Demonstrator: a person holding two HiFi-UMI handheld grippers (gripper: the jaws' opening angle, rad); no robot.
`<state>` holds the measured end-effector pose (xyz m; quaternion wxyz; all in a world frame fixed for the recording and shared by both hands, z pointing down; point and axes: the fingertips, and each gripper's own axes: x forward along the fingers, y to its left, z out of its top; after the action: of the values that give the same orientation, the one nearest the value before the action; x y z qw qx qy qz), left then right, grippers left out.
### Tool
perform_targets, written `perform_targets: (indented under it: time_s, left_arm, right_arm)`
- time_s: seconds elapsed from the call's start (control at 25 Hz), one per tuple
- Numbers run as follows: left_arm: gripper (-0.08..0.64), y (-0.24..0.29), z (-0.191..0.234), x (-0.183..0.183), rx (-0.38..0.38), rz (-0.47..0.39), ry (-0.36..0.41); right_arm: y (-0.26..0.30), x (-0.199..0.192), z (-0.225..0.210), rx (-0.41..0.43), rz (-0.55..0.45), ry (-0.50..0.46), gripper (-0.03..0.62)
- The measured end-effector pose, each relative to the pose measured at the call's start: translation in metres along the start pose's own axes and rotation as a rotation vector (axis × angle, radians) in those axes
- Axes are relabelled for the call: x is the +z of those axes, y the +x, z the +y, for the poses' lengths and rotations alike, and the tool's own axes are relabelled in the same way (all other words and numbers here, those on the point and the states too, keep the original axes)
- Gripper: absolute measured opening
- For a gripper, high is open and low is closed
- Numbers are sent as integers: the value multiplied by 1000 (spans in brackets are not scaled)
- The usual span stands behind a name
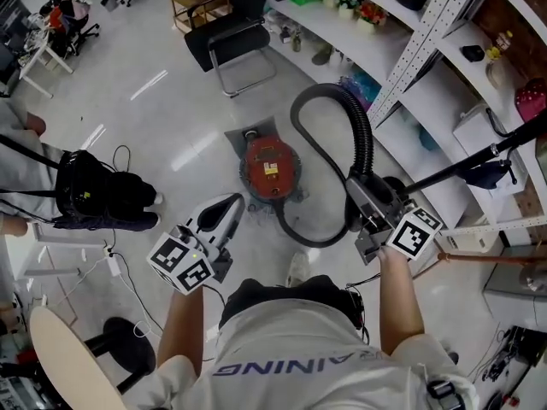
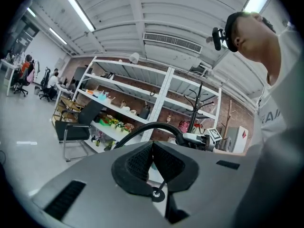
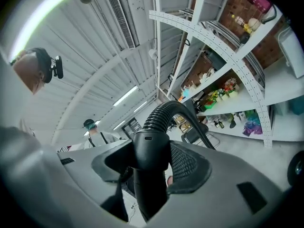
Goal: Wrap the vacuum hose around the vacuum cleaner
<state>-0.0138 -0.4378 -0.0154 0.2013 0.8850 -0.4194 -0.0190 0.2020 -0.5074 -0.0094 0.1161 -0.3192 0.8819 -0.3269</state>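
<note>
The red canister vacuum cleaner (image 1: 270, 167) sits on the floor ahead of my feet. Its black ribbed hose (image 1: 352, 118) runs from the canister along the floor, then arcs up and over to my right gripper (image 1: 366, 202), which is shut on the hose's smooth black cuff (image 3: 151, 152). A rigid black wand (image 1: 479, 157) runs on from there to the upper right. My left gripper (image 1: 227, 210) hovers left of the canister, jaws closed together with nothing between them (image 2: 152, 150). In the left gripper view the hose (image 2: 147, 127) arches above the jaws.
White shelving (image 1: 402, 58) with small goods lines the right side. A black chair (image 1: 229, 34) stands behind the vacuum. At left, a person carries a black bag (image 1: 98, 196), a stool (image 1: 120, 340) and a beige round tabletop (image 1: 64, 361) are near, and a cable (image 1: 137, 280) lies on the floor.
</note>
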Motion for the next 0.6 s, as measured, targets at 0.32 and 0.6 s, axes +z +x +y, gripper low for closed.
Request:
perform_targets:
  time_s: [0.32,0.6]
  left_arm:
    - [17,44,32,1,57,20,-10]
    - [17,48,90,12,65,4,-40]
  right_arm:
    - [48,17,-53,0,83,-51,239]
    - [126,17,-72,-22,170,-124,239]
